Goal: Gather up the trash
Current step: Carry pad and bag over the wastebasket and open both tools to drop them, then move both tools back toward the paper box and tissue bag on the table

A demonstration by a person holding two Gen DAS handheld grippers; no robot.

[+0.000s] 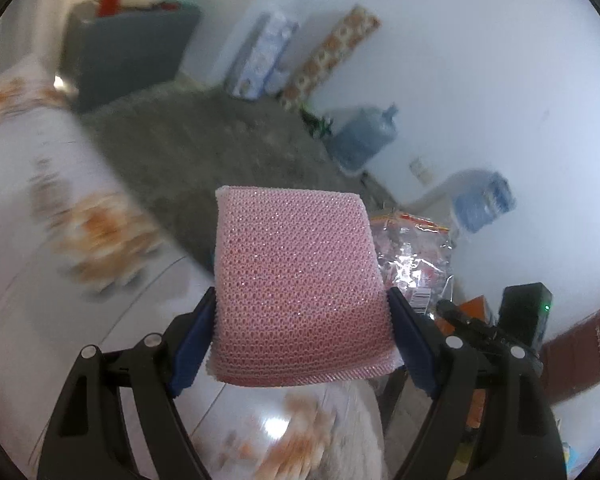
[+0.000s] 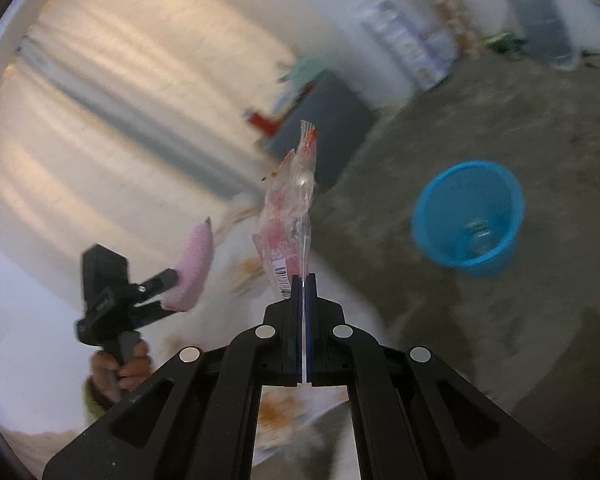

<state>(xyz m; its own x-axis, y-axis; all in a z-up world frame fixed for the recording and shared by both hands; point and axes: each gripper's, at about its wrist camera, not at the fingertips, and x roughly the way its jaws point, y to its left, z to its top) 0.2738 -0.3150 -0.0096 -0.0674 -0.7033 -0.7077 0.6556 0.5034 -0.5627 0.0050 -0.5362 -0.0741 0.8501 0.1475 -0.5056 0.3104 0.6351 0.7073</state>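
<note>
1. We carry two pieces of trash at once. Our left tool [image 1: 302, 336] stands wide, its blue pads pressed on both sides of a pink mesh sponge [image 1: 296, 284], which sticks out forward past the pad tips.
2. Our right tool [image 2: 302, 280] is pressed together on the bottom edge of a clear plastic wrapper [image 2: 290, 216] with red print and a barcode. The wrapper's long axis runs straight up and away from the tips.
3. Landmark: the blue bucket [image 2: 468, 214] on the grey carpet [image 2: 420, 300]. It stands open side up, something small and unclear already lying inside.
4. In the right wrist view the bucket lies to the right of the wrapper and well apart from it. The left tool with its sponge shows on the far side of the wrapper from the bucket.
5. Our judgement: the right hand is nearer the bucket, so the wrapper should go in first, with a swing rightward over the rim.
6. Both views are blurred, so finer detail is uncertain.
</note>
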